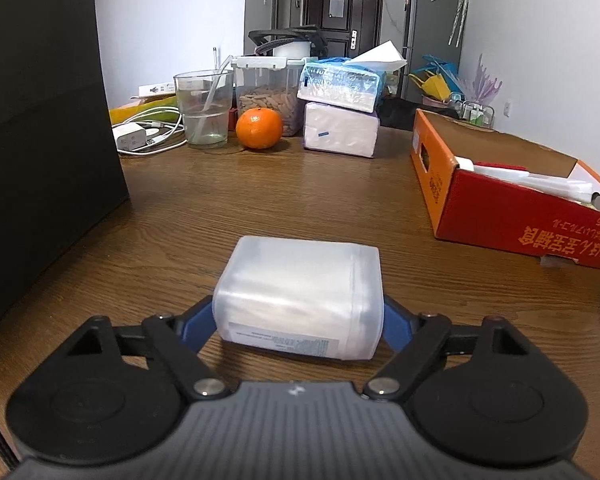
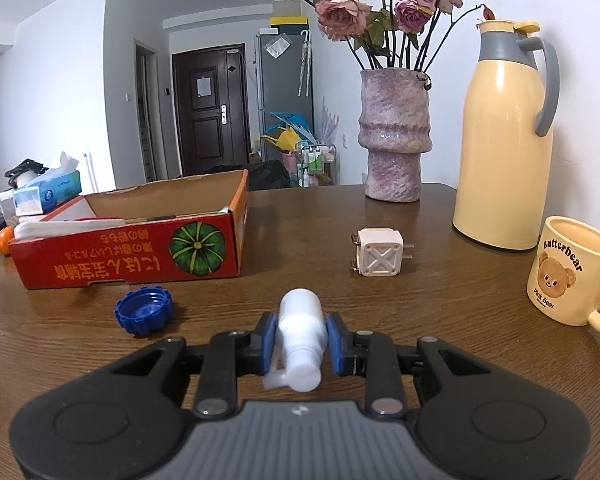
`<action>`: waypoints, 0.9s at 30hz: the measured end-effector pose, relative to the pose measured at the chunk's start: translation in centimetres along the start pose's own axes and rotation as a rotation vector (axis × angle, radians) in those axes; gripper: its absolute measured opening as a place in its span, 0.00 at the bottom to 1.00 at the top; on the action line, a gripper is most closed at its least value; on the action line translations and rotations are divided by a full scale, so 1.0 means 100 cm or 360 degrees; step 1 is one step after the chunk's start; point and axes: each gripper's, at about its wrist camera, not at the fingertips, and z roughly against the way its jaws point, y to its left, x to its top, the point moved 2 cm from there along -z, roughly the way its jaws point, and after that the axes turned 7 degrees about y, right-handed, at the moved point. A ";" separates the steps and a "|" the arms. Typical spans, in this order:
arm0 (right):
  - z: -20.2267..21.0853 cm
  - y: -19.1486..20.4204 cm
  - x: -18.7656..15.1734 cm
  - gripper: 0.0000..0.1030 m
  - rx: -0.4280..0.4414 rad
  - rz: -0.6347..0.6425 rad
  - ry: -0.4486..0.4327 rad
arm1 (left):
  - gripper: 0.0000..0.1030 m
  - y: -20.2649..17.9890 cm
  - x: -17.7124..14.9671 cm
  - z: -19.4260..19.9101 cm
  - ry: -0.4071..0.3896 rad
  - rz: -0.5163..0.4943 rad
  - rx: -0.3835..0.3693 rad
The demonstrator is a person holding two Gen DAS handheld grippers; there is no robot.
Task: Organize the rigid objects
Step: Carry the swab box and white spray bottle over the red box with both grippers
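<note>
Wooden table fills both views, with a dark door and a grey fridge far behind. Only the left wrist view shows the orange, the glass of water, the white charger with its cable and the stacked tissue packs. Only the right wrist view shows the vase with dried roses, the cream thermos, the bear mug, the white plug adapter and the blue cap. The red and orange cardboard box appears in both.

A translucent plastic container lies on its side between the fingers of the left gripper. The blue pads stand right at its two ends; I cannot tell if they already press on it.

The right gripper is closed on a small white spray bottle, which lies along the fingers with its nozzle toward the camera.
</note>
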 end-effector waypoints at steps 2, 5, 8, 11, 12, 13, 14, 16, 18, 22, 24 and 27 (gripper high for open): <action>0.001 0.000 0.000 0.26 0.0003 -0.0004 -0.0006 | 0.81 -0.002 -0.002 0.004 -0.0020 -0.0001 0.0004; 0.002 0.000 0.000 0.26 0.0006 -0.0004 -0.0014 | 0.81 -0.005 -0.003 0.010 -0.0050 0.0003 -0.0005; 0.004 0.001 0.000 0.26 0.0012 -0.0003 -0.0023 | 0.80 -0.009 -0.006 0.015 -0.0075 0.0004 -0.0010; 0.006 0.001 0.000 0.26 0.0020 -0.0009 -0.0035 | 0.80 -0.012 -0.007 0.020 -0.0095 -0.0001 -0.0010; 0.007 0.001 0.000 0.26 0.0024 -0.0010 -0.0039 | 0.80 -0.013 -0.008 0.022 -0.0103 0.0001 -0.0012; 0.008 0.002 0.000 0.26 0.0028 -0.0011 -0.0042 | 0.80 -0.013 -0.009 0.023 -0.0109 0.0003 -0.0016; 0.009 0.002 0.000 0.26 0.0032 -0.0010 -0.0044 | 0.80 -0.014 -0.009 0.025 -0.0116 0.0008 -0.0023; 0.010 0.003 -0.001 0.26 0.0041 -0.0010 -0.0048 | 0.80 -0.016 -0.010 0.028 -0.0130 0.0013 -0.0032; 0.012 0.004 -0.001 0.26 0.0052 -0.0011 -0.0054 | 0.80 -0.019 -0.012 0.032 -0.0145 0.0020 -0.0043; 0.015 0.007 -0.001 0.26 0.0076 -0.0015 -0.0064 | 0.80 -0.024 -0.016 0.040 -0.0165 0.0041 -0.0099; 0.016 0.009 -0.002 0.26 0.0091 -0.0014 -0.0068 | 0.80 -0.027 -0.017 0.044 -0.0177 0.0046 -0.0115; 0.018 0.013 -0.003 0.26 0.0114 -0.0007 -0.0069 | 0.80 -0.034 -0.020 0.051 -0.0191 0.0045 -0.0145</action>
